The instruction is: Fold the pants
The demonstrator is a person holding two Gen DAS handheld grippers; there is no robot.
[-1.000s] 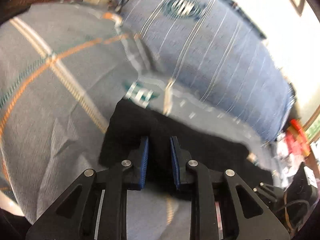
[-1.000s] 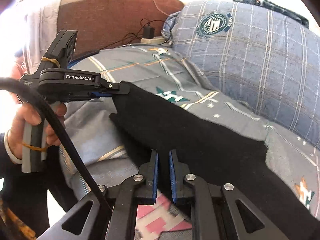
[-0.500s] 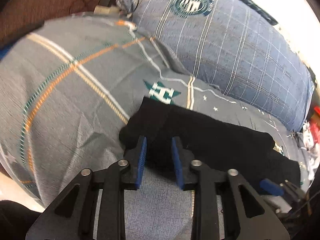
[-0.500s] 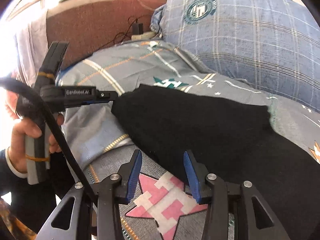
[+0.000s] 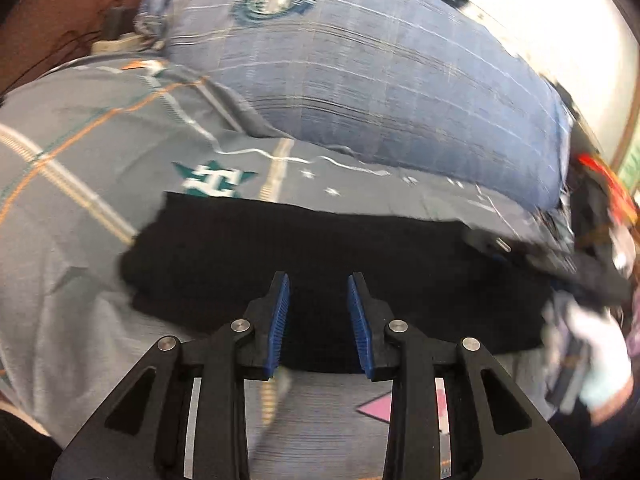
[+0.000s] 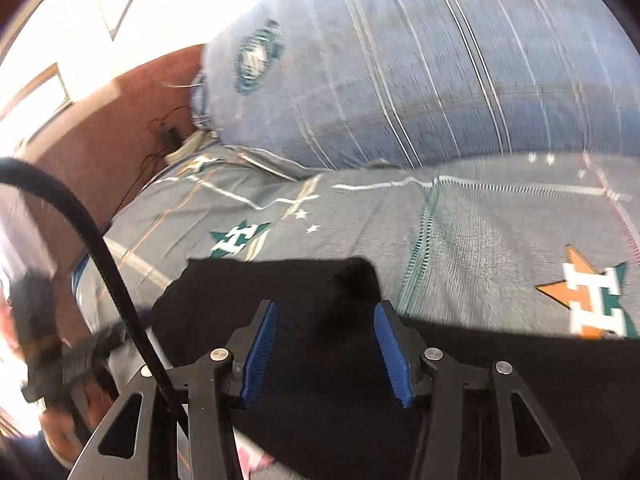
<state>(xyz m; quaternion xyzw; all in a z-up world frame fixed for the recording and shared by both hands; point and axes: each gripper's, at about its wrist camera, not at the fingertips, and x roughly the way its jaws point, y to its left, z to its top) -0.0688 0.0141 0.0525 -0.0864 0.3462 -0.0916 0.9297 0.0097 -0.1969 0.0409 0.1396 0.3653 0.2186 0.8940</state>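
The left tool (image 5: 318, 280) hangs with its blue pads apart over the near edge of the black pants (image 5: 320, 256), the cloth lying between and beneath them but not pinched. The right tool (image 6: 324, 312) has just been spreading its jaws — they stand wider, over dark fabric, gripping nothing. The pants lie flat as a folded black band across the middle of both views, on the grey patterned bedsheet (image 5: 80, 152). Behind them, filling the upper frame, sits a big blue plaid pillow (image 5: 380, 80). A black cable (image 6: 100, 256) curves down the left of the right view — both pictures are blurred.
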